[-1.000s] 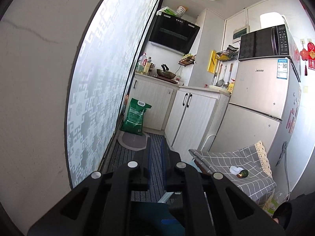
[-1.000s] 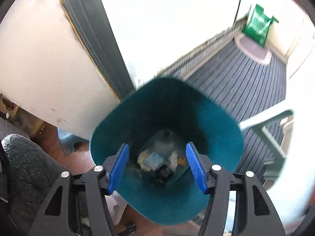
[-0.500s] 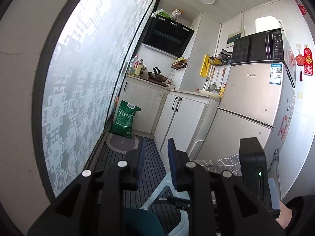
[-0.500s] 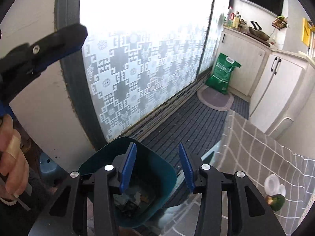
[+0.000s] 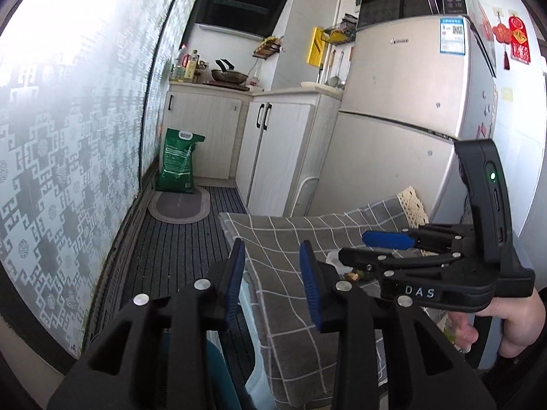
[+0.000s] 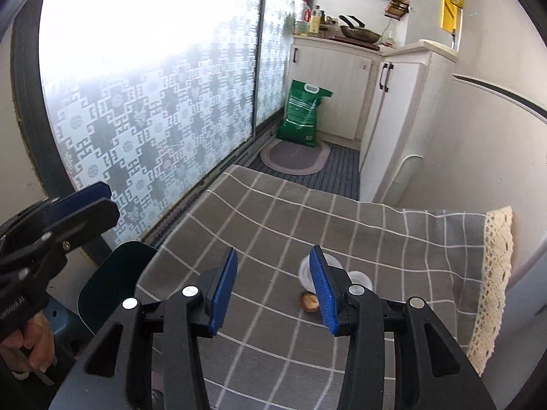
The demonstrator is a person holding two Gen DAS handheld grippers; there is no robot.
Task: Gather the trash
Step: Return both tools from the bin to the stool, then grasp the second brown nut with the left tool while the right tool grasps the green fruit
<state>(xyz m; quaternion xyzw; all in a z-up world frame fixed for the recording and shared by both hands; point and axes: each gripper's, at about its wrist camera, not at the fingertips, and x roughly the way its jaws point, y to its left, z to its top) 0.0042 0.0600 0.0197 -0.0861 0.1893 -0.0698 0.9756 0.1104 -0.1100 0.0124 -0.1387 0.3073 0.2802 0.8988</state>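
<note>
Checked grey cloth covers the counter (image 6: 273, 225) in a narrow kitchen. Its trash, a clear plastic cup (image 6: 307, 270) and a brown scrap (image 6: 309, 307), lies at five o'clock. Right tool (image 6: 273, 285) hovers above, jaws apart, empty. Left tool (image 5: 271, 278), just opening, holds nothing. At eight o'clock stands a teal bin (image 6: 112, 280), contents unseen.
</note>
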